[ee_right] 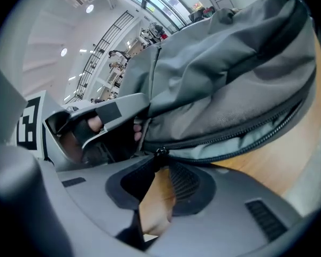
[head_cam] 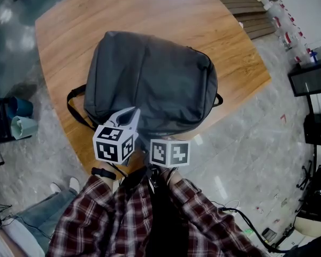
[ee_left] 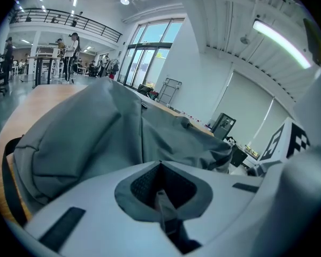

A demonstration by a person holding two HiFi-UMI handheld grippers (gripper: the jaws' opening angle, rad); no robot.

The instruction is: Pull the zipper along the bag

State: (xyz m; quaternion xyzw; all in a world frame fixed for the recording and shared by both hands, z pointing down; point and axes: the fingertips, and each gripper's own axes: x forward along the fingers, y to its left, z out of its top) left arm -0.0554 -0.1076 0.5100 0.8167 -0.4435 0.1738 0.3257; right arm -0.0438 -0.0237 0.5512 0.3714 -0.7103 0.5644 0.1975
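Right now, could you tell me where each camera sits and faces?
Head view: on the person's head, down onto the dark grey fabric backpack on the wooden table; plaid sleeves show.
Left gripper view: rides the left gripper, across the backpack; jaws clamp a thin grey strip.
Right gripper view: rides the right gripper; jaws pinch the black zipper pull.
Shared: the backpack.

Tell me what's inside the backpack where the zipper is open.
Through the open zipper of the backpack, only pale grey lining shows. Anything deeper inside is covered by the bag's outer fabric, so whether it holds anything cannot be seen.
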